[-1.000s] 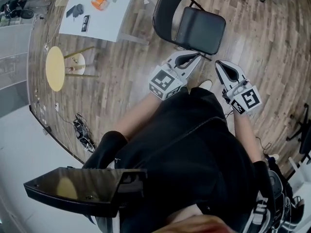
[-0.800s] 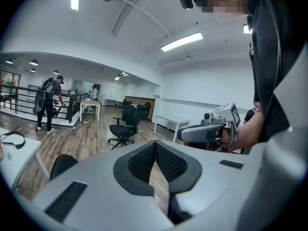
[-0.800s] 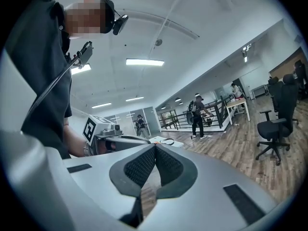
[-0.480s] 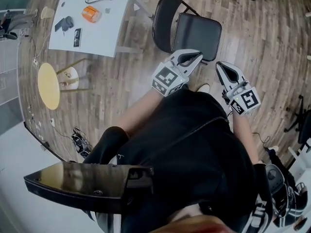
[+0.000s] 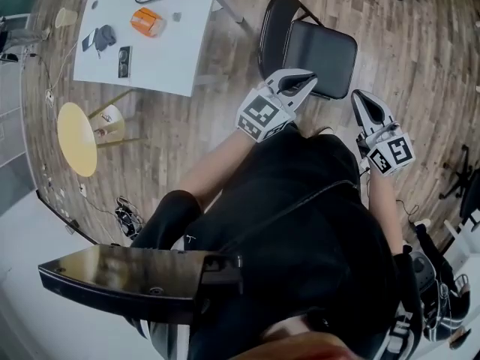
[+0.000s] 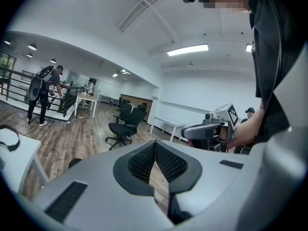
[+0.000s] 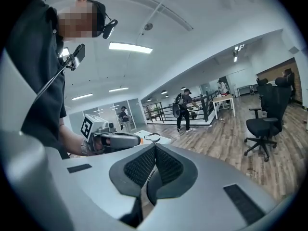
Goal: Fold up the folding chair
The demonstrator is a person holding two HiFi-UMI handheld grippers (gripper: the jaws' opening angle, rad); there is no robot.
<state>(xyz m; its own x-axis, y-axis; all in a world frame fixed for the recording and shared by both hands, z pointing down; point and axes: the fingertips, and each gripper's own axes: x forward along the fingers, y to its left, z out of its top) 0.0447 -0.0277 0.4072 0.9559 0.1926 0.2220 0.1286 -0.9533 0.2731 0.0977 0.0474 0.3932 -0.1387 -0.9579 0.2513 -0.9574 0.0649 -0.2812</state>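
Both grippers advanced toward folding chair (image 5: pixel 315 47). Left gripper (image 5: pixel 304 81), right gripper (image 5: pixel 362 100): fingers closed, empty. Judged best: open fingers, take seat (image 5: pixel 330 62) front, lift toward backrest (image 5: pixel 274 28).

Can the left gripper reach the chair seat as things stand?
Probably yes: left gripper hovers at the near edge of the seat, nothing between them. Its fingers are shut, so they'd need opening to grip.

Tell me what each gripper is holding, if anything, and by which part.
Nothing is held. The left gripper and the right gripper both have their fingers shut together with nothing between them; the folding chair stands unfolded, ungripped.
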